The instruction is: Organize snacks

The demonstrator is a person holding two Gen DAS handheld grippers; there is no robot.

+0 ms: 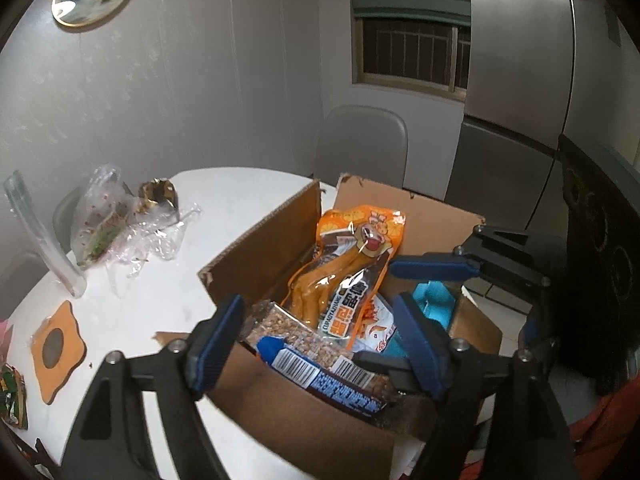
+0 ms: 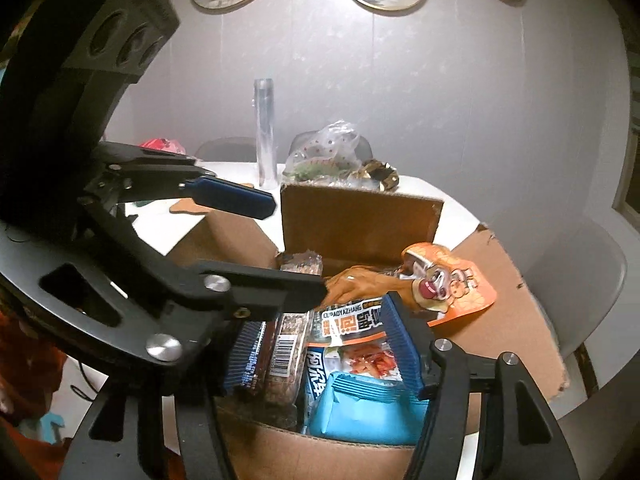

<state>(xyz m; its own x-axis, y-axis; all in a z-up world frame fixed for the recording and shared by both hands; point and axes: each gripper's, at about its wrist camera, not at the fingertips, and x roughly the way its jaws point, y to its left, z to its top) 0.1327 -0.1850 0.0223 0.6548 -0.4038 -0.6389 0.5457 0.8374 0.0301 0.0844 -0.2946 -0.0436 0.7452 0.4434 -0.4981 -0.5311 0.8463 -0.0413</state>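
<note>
Both grippers are hovering over the open cardboard box (image 1: 280,240) at the near edge of the white bench (image 1: 160,292), and that box is where the snacks are going. The left gripper (image 1: 320,344) is standing with its jaws wide apart, the blue pads straddling the packets without pressing on any of them. The right gripper (image 2: 324,344) is also parted, its jaws spread either side of the packets at the near end of the box; nothing looks pinched there, though the fisheye crowds that corner, so a light touch cannot be ruled out.

Inside, the snacks are being packed on edge, side by side, which looks like a way to fit more in and keep the fronts showing. The orange packet (image 1: 352,264) is leaning up against the back wall flap, too tall to lie flat; its black label band reads "CUPAOYAZHANG" beside large Chinese characters and a cartoon face near the top. Next to it the grain bar (image 1: 288,332) is lying with a barcode facing up, and another barcode is showing in the right wrist view. A red-and-white packet (image 2: 368,360) is sitting under the orange one, and a light blue packet (image 2: 360,408) is wedged at the front wall.

Away from the box, a clear plastic bag (image 1: 108,220) and a crumpled gold wrapper (image 1: 158,194) are lying by the wall, a clear tube (image 1: 40,236) is standing upright, and an orange coaster (image 1: 58,348) is sitting near the bench edge. A green packet (image 1: 14,396) at the far left is waiting outside the box, probably next in line.
</note>
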